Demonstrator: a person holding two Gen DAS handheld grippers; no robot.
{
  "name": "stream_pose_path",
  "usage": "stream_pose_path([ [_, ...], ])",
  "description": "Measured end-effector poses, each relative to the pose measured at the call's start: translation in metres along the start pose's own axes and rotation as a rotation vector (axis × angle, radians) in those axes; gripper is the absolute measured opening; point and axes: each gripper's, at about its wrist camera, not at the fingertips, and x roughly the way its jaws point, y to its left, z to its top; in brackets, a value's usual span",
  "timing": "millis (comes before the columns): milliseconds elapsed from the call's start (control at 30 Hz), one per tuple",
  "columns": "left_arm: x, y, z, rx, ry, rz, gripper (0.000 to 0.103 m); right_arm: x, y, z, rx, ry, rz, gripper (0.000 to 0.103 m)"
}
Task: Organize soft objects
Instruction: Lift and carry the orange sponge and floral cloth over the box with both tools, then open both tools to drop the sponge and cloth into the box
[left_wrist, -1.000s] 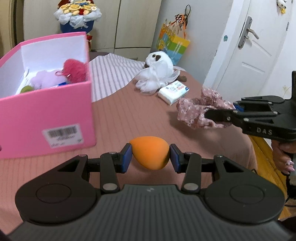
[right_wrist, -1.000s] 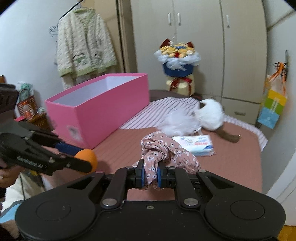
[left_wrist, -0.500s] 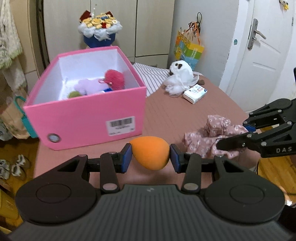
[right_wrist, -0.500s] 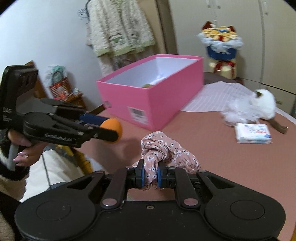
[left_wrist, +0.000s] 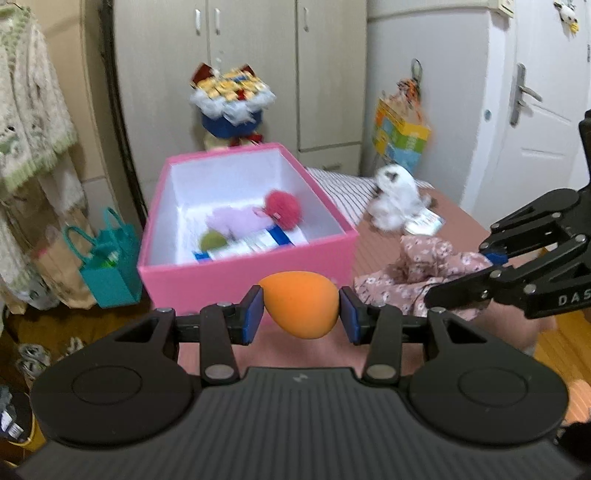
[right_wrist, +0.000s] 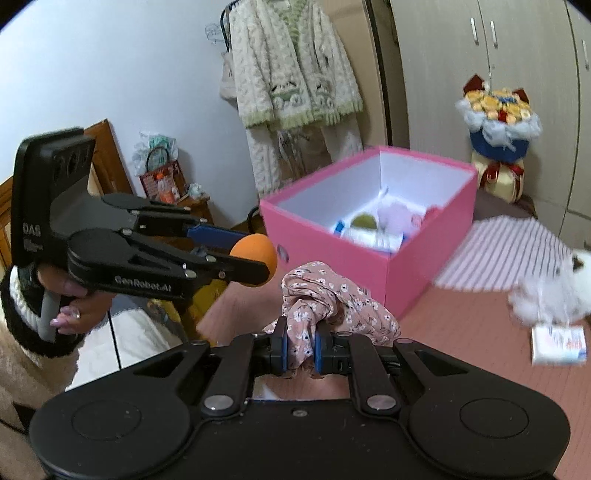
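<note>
One pink box (left_wrist: 243, 275) stands open on the bed (left_wrist: 373, 243), its white interior exposed. Inside lie one green ball (left_wrist: 212, 242), one lilac plush piece (left_wrist: 232, 221), one red fluffy pom-pom (left_wrist: 282, 206), and some white-and-blue flat packets (left_wrist: 258, 242) whose number I cannot tell through the blur.

The left claw (left_wrist: 300, 310) is partly closed and clamps one orange egg-shaped sponge (left_wrist: 299, 304) between its two blue pads, held in the air on the near side of the box. In the right wrist view the hand (right_wrist: 70, 295) gripping this tool shows at the left, wrapped around the handle, with a dark fuzzy cuff at the wrist.

The right claw (right_wrist: 300, 349) is pinched nearly closed on one pink floral cloth (right_wrist: 325, 299), a bunched fabric piece that rises above the pads and droops to the right. It is carried just to the right of the sponge, near the box's right front corner. Both tools point downward at a slant toward the box.

On the bed, far right of the box, lie one white plush toy (left_wrist: 395, 199) and one small white tissue packet (right_wrist: 557, 345) just beside it. A striped cloth (right_wrist: 506, 251) covers the far part of the bed.

One bouquet (left_wrist: 231, 107) stands behind the box against the wardrobe. One teal bag (left_wrist: 107, 269) sits on the floor at the left, below a hanging cream cardigan (right_wrist: 295, 62).
</note>
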Motion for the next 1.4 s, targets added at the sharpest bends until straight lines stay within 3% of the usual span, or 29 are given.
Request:
stream_pose_path([
  [200, 0.002, 0.022, 0.024, -0.048, -0.061, -0.019, 0.044, 0.01, -0.011, 0.04, -0.015, -0.076, -0.044, 0.016],
  [333, 0.013, 0.029, 0.041, -0.031, -0.079, 0.015, 0.044, 0.024, -0.019, 0.066, -0.009, -0.105, -0.046, 0.016],
  [500, 0.051, 0.047, 0.062, -0.046, -0.065, 0.067, 0.044, 0.053, -0.03, 0.097, -0.042, -0.118, -0.062, 0.016],
  [633, 0.092, 0.068, 0.093, -0.12, -0.02, 0.012, 0.044, 0.086, -0.044, 0.117, -0.132, -0.121, -0.098, 0.017],
  [900, 0.159, 0.096, 0.111, -0.141, 0.047, 0.115, 0.044, 0.143, -0.094, 0.142, -0.136, -0.032, -0.149, 0.017],
  [1033, 0.18, 0.099, 0.11, -0.086, 0.047, 0.182, 0.044, 0.169, -0.114, 0.15, -0.101, 0.003, -0.138, 0.017],
  [1400, 0.206, 0.101, 0.122, -0.044, 0.105, 0.182, 0.046, 0.207, -0.135, 0.157, -0.131, 0.078, -0.149, 0.019],
])
